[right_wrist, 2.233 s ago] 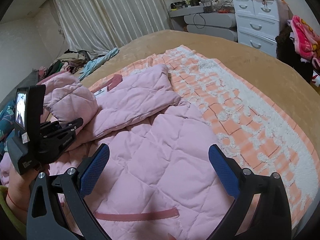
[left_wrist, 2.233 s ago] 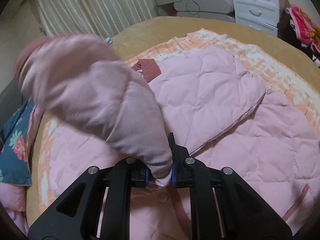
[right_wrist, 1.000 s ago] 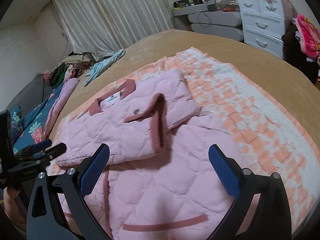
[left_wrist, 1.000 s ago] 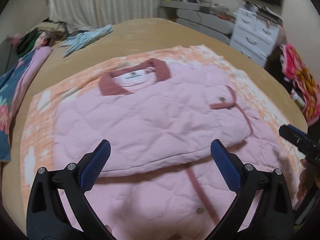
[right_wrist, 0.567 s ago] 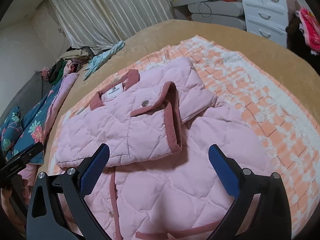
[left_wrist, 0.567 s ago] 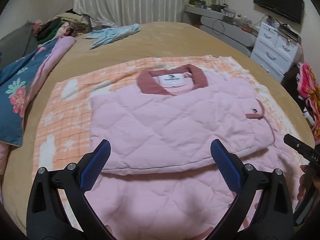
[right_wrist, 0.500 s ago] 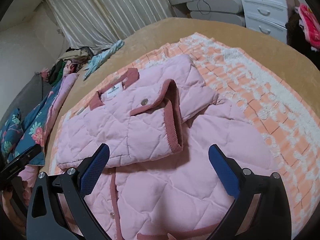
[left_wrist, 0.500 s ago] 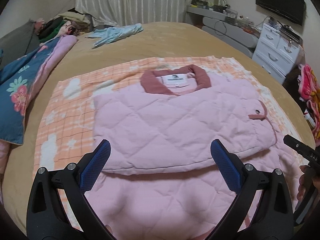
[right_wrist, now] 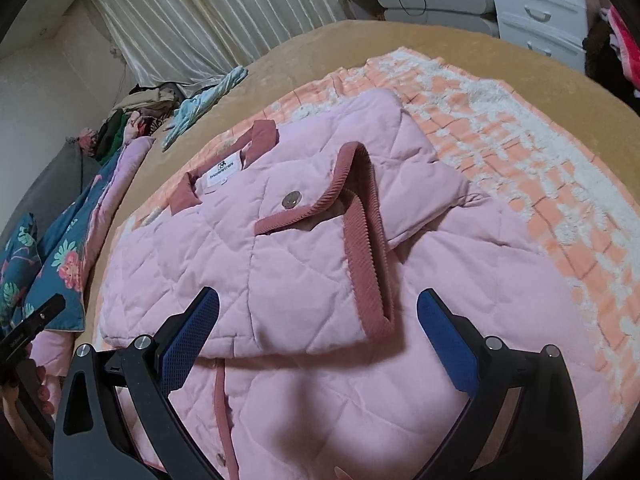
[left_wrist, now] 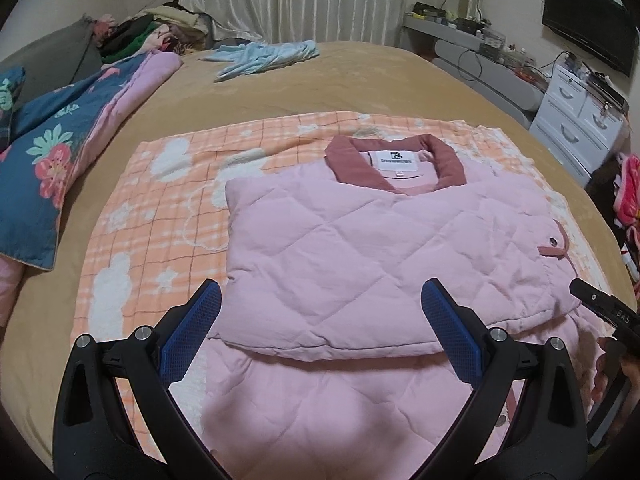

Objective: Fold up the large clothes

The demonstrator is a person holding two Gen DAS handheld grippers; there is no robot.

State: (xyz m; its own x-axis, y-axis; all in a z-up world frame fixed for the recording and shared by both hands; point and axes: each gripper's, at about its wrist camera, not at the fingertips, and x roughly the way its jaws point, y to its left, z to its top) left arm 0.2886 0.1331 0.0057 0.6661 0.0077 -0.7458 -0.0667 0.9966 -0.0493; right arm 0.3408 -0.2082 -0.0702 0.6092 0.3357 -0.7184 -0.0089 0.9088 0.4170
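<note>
We are holding the left gripper (left_wrist: 320,324) over the near half of the pink quilted jacket (left_wrist: 360,248), its jaws standing wide apart with nothing between them. The jacket is lying on the orange checked blanket (left_wrist: 160,200), which is spread over the tan bed (left_wrist: 360,76). Its sleeves are lying folded across its chest, forming a puffy layer on top, and its dusty-rose collar (left_wrist: 394,160) is sitting at the jacket's far end with a white label inside.

We are holding the right gripper (right_wrist: 318,326) over the jacket too, jaws likewise spread and gripping nothing. Beyond those jaws, a sleeve cuff (right_wrist: 360,240) trimmed in rose corduroy is lying on top of the jacket, a metal snap (right_wrist: 289,200) just beside it.

Left of the jacket, a blue floral quilt (left_wrist: 40,176) is resting along the bed's edge. Beyond the jacket's collar, a light blue garment (left_wrist: 264,58) is lying near the curtains (left_wrist: 288,0). A white dresser (left_wrist: 580,116) is standing right of the jacket, off the bed.
</note>
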